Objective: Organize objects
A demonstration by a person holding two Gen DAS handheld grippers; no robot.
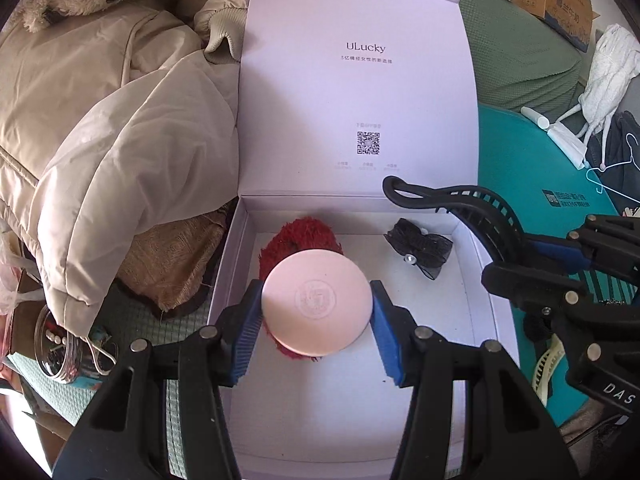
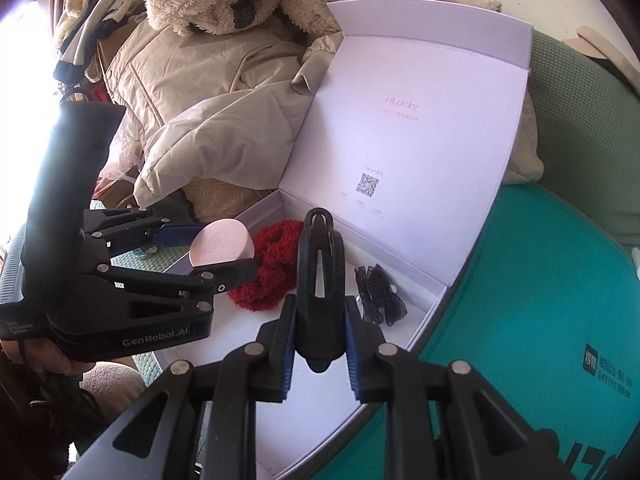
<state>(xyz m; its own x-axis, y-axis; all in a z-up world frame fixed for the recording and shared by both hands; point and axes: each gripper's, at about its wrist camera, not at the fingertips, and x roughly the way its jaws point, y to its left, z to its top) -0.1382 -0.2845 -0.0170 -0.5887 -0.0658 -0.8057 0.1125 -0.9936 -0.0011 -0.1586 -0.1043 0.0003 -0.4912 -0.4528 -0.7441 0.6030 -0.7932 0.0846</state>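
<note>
- the pink disc [image 1: 316,306] sat between the blue pads of the left tongs [image 1: 316,312], pinched at its rim and held just above the red scrunchie [image 1: 300,236], over the near left part of the open white box [image 1: 486,280].
- it looked rigid, smooth and light, perhaps a compact; i judged the rim grip sound, though the slick edge could slip if the pinch eased.
- the right tongs [image 2: 320,354] were closed on a black hair claw [image 2: 320,280], gripped at its base, its curved end pointing into the box; stiff plastic, sprung, best held by the base as it was.
- the scrunchie would be soft and squashy, easy to take anywhere.
- a black bow clip [image 1: 420,246] lay at the far right of the box floor, flimsy mesh.
- the lid [image 1: 360,100] stood upright behind; a beige jacket [image 1: 120,120] lay to the left.
</note>
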